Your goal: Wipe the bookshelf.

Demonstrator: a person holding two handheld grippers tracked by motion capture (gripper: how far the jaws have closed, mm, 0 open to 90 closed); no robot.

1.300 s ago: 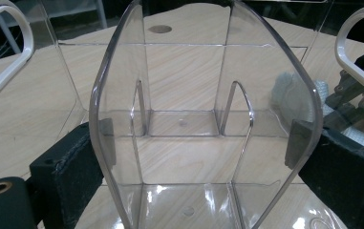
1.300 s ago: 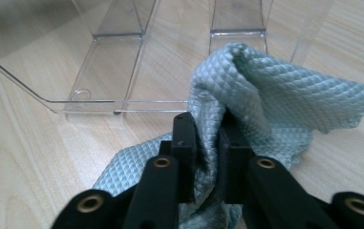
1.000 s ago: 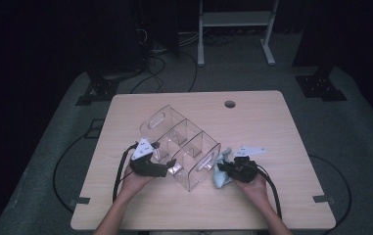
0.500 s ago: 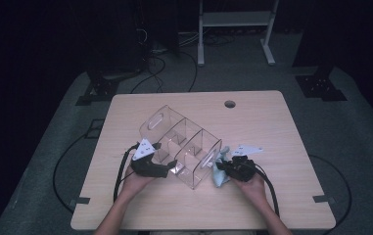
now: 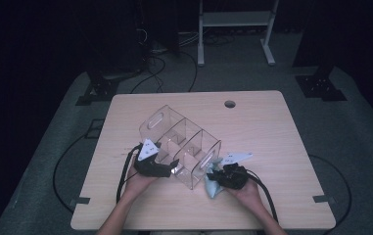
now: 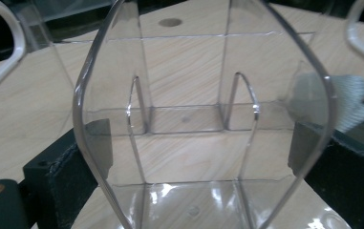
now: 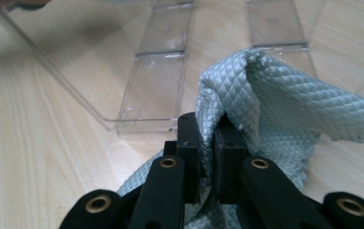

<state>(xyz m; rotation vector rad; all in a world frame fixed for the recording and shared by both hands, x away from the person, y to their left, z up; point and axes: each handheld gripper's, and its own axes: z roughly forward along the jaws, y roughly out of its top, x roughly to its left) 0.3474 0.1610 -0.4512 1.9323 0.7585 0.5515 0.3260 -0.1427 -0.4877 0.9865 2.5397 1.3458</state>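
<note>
Your clear plastic organizer (image 5: 181, 144) sits mid-table, angled diagonally, near end toward you. Open top, cross dividers splitting it into compartments, oval handle cutouts in both end walls. Your pale blue-grey cloth (image 7: 284, 107) has a quilted diamond weave; it's bunched and folded, touching the organizer's near right corner, partly on the tabletop.

Background stuff, all going off the wooden table (image 5: 272, 127): it's got a round cable hole (image 5: 230, 104) near its far edge. Past that edge there's a white metal stand (image 5: 235, 19) on the grey carpet (image 5: 355, 127), with loose black cables (image 5: 169, 63) on the floor off the far left corner. A black base foot (image 5: 321, 88) sits by the far right corner.
</note>
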